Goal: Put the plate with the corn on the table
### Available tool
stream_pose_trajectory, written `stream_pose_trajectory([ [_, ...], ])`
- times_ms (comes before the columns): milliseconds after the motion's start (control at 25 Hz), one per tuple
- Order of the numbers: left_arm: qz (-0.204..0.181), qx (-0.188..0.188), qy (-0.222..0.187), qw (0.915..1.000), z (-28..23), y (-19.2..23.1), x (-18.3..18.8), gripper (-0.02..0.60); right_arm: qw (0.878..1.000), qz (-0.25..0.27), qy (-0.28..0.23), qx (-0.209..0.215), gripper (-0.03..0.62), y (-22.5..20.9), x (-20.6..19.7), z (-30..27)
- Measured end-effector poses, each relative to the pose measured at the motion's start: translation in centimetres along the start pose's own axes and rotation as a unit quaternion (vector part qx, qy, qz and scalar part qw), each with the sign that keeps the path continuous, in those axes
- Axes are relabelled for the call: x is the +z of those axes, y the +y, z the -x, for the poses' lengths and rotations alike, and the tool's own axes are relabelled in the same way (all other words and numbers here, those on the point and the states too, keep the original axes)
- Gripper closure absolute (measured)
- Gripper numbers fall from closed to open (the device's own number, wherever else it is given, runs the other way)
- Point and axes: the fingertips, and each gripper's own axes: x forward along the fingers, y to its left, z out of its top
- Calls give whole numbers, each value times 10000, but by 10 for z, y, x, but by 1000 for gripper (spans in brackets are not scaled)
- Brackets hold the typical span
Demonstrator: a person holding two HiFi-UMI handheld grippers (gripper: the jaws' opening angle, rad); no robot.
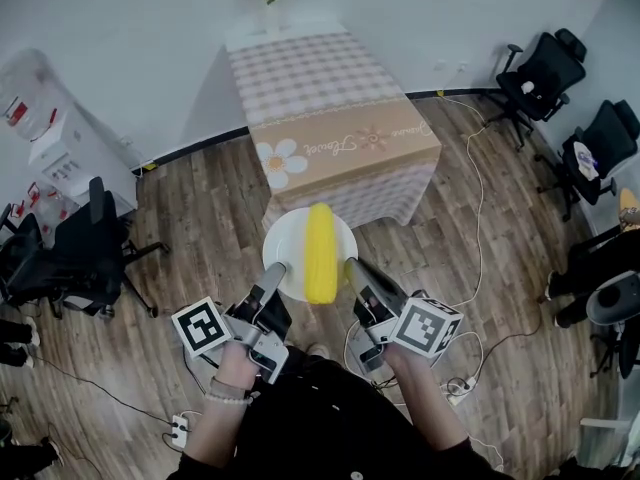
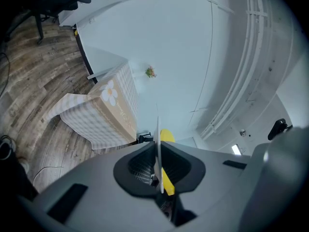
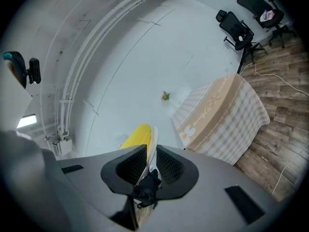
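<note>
Head view: left claw, right claw grip plate with corn.

Both handheld rigs are chunky grey plastic, the left gripper and right gripper each with black gridded pads and a white cube of black square markers, and the person's in a black top plus a pale beaded bracelet.
</note>
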Motion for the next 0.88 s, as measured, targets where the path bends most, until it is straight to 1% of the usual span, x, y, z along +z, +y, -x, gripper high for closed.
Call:
stream_pose_trajectory([
  [120, 12, 63, -1, 10000, -2, 3, -1, 554, 10000, 0, 25, 12, 503, -3, 0, 1],
  [600, -38, 84, -16, 10000, -8, 4, -10, 554, 10000, 72, 60, 34, 503, -10, 4, 8],
  [800, -35, 68, 45, 10000, -13, 6, -8, 554, 10000, -21, -21, 55, 503, -12, 4, 3],
  [880, -30, 65, 64, 10000, -20, 6, -8, 554, 10000, 11, -29, -20, 503, -18, 9, 3],
])
